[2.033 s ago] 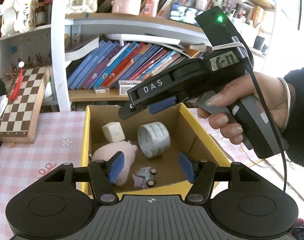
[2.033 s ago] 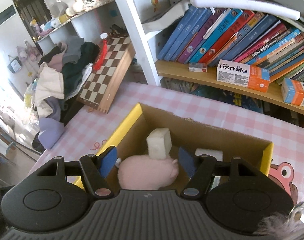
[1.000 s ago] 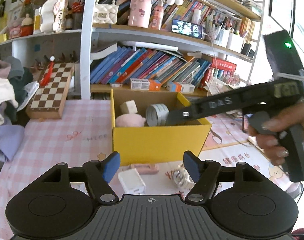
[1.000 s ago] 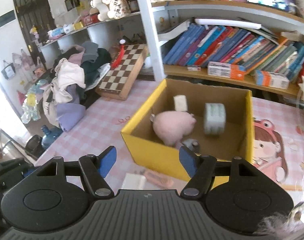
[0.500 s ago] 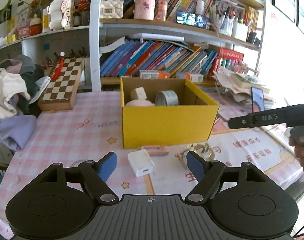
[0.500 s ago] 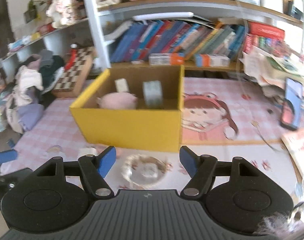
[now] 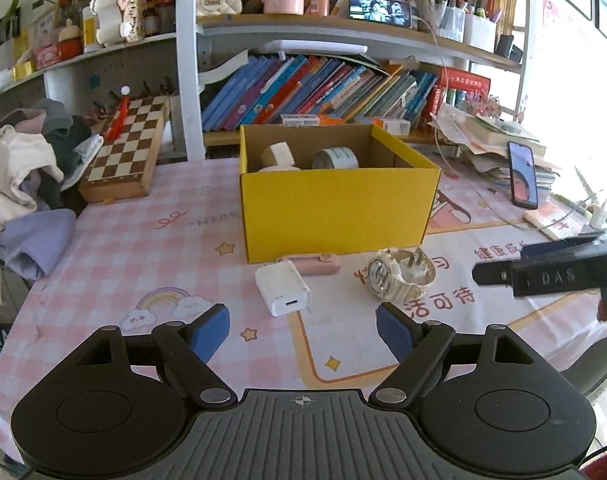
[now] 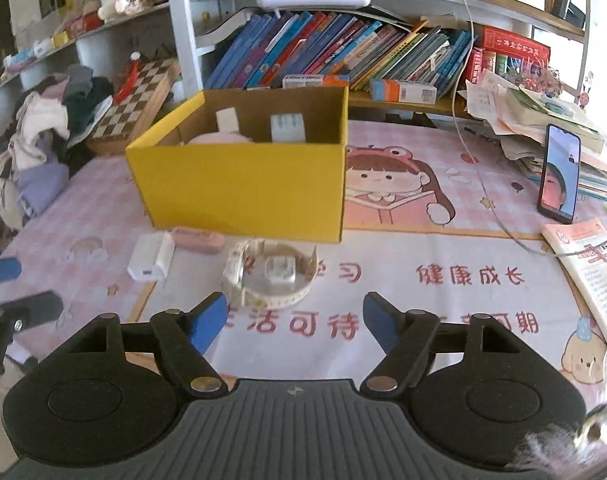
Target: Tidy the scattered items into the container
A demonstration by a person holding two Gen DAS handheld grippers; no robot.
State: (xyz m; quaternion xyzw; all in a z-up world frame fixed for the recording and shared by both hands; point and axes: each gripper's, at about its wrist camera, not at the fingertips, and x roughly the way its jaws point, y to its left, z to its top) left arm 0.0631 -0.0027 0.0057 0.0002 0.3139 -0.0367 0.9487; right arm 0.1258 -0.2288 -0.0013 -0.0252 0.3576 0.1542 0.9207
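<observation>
1. Both tools have pulled back from above the yellow cardboard box [image 7: 335,216] to the near edge of the worktop [image 7: 135,248], so the box now shows its front wall instead of its floor.
2. Nearest, the left hand-held gripper [image 7: 302,326] hangs over the near edge with its jaws wide and nothing between them. The right hand-held gripper [image 8: 294,322] is likewise wide and empty; both look ready for another pick.
3. Just beyond lie the scattered items. A white USB charger [image 7: 283,288] lies flat, left of centre. A cream wristwatch [image 7: 401,275] lies on its side, its strap curled round a small white plug [image 8: 280,269].
4. A pink flat case [image 7: 313,263] lies against the foot of the box's front wall, touching or nearly so.
5. Inside the box, a cream block [image 7: 278,155], a tape roll [image 7: 335,159] and a pink plush [image 8: 219,137] are already stowed.
6. Farther back stand a chessboard [image 7: 125,152] at the left and a propped phone [image 7: 524,175] at the right edge.
</observation>
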